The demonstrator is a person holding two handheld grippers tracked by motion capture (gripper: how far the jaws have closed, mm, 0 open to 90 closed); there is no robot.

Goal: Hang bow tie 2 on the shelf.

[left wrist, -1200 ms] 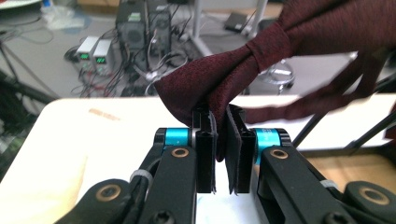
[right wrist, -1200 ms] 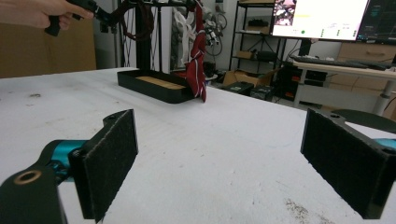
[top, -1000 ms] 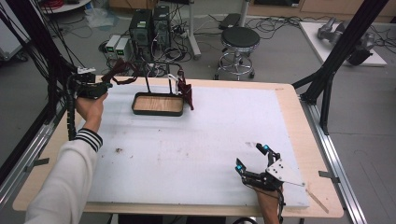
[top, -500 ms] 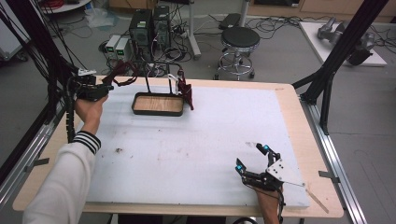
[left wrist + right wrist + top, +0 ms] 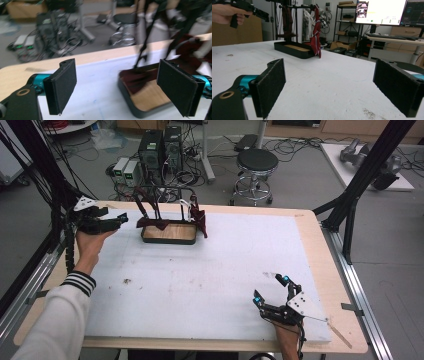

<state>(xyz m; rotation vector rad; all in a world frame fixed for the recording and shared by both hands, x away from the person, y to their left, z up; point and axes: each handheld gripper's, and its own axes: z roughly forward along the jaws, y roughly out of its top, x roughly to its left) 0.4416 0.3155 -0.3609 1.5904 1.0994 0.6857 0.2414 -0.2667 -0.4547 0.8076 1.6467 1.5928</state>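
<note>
The left gripper (image 5: 117,220) hovers at the far left, just left of the black wood-floored tray (image 5: 168,240) holding a rack of dark red cloths (image 5: 198,217); its jaws have just been opening, wide and empty. The right gripper (image 5: 271,291) rests near right on the white tabletop (image 5: 210,275), jaws wide, empty.

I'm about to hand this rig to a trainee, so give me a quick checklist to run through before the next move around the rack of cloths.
1. Left tongs open, nothing between the pads; the jaws have just been opening: ok.
2. Left tongs clear of the rack, beside its left end, not touching: ok.
3. Red cloth hangs from the rack's right end, draped over the tray edge: ok.
4. Dark cloth at the left end fully on the rail: cannot tell, partly in the tray.
5. Right tongs open, empty, near the front edge of the table: ok.
</note>
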